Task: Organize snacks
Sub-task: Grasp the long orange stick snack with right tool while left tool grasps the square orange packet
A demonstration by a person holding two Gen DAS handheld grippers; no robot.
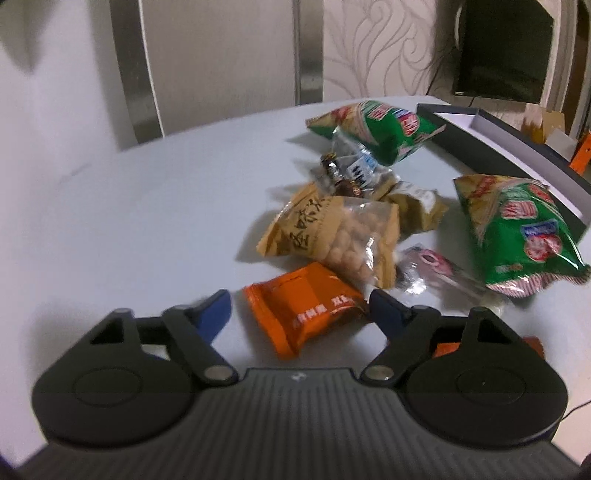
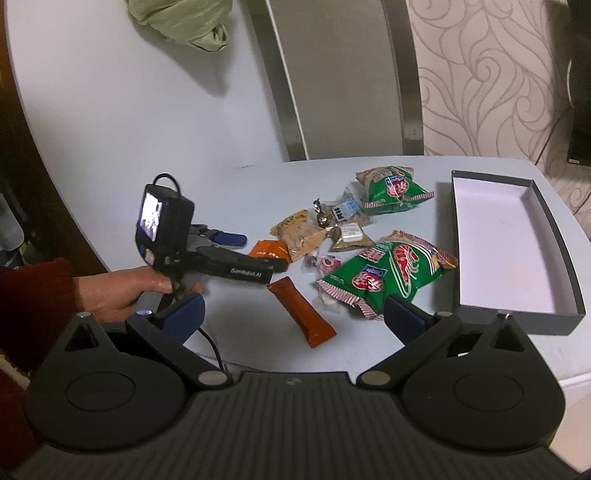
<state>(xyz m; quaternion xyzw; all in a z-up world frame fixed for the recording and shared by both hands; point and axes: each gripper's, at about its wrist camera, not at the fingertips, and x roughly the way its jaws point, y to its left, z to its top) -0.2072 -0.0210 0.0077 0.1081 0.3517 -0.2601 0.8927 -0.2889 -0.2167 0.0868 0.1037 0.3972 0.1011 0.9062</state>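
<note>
Several snack packets lie on the pale table (image 2: 258, 173). My left gripper (image 1: 301, 308) is open, its blue fingers on either side of an orange packet (image 1: 304, 314), which also shows in the right wrist view (image 2: 269, 252). Beyond it lie a tan peanut bag (image 1: 332, 230), two green chip bags (image 1: 376, 127) (image 1: 517, 229) and small wrapped candies (image 1: 428, 264). My right gripper (image 2: 293, 319) is open and empty, above the near table edge, with a second orange bar (image 2: 301, 312) between its fingers' line of sight. The left gripper (image 2: 255, 251) is visible from the right wrist view.
An open dark box with a white inside (image 2: 509, 240) stands at the table's right. A chair back (image 2: 340, 77) stands behind the table. A green cloth (image 2: 184, 22) hangs at the far left. A dark speaker (image 1: 506, 48) stands at the back right.
</note>
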